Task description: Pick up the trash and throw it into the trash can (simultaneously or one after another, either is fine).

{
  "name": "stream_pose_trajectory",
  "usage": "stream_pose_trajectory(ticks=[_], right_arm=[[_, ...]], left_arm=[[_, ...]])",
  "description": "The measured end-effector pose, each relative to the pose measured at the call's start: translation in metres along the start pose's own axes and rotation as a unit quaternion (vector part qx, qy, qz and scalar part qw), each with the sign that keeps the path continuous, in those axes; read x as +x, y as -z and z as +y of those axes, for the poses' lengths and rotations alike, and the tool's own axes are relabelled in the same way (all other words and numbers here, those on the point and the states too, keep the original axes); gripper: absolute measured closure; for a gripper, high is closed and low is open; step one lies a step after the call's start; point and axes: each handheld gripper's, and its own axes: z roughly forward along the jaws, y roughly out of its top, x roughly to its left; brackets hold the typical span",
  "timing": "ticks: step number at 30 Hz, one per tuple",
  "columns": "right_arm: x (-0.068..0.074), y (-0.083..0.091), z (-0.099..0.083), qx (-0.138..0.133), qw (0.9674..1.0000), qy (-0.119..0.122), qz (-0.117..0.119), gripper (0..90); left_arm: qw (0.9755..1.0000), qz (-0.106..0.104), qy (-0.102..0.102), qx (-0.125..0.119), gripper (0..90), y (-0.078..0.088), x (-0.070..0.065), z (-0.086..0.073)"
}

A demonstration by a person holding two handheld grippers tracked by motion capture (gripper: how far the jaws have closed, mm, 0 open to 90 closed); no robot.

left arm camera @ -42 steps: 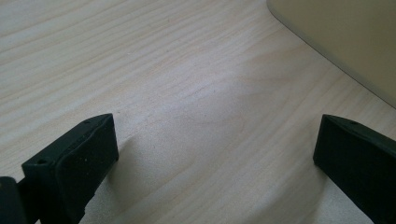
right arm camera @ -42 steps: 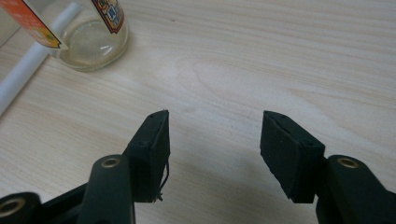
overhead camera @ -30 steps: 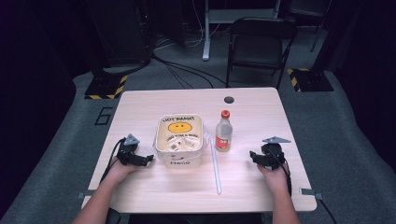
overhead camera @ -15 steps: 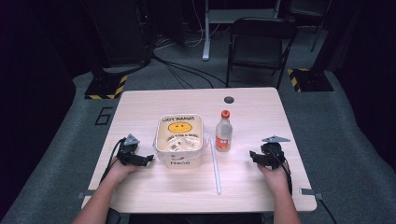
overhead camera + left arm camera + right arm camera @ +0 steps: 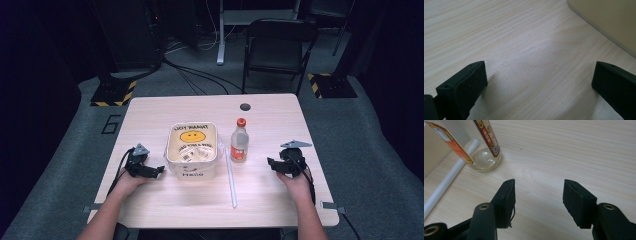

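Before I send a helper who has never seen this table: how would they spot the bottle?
On the wooden table, find the cream tub with the smiley face. Directly at its right stands the bottle: upright, clear glass, red cap, orange label, unlike the flat white rod beside it.

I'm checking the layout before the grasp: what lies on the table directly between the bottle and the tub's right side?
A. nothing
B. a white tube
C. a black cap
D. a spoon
B: a thin white tube lies lengthwise between the bottle and the tub.

Upright clear bottle [image 5: 239, 141], seemingly capped red
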Motion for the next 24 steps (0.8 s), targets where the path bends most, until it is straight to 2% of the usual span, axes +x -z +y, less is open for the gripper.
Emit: stream_pose_trajectory(ticks=[15,24], right_arm=[[0.01,0.012,0.023,-0.005,0.9995,0.027,0.015,42.7],[0.021,0.022,0.04,-0.018,0.9985,0.035,0.037,42.9]], left_arm=[[1.0,0.001,-0.001,0.001,0.0,0.0,0.0,0.0],[1.0,0.0,-0.001,0.001,0.0,0.0,0.0,0.0]])
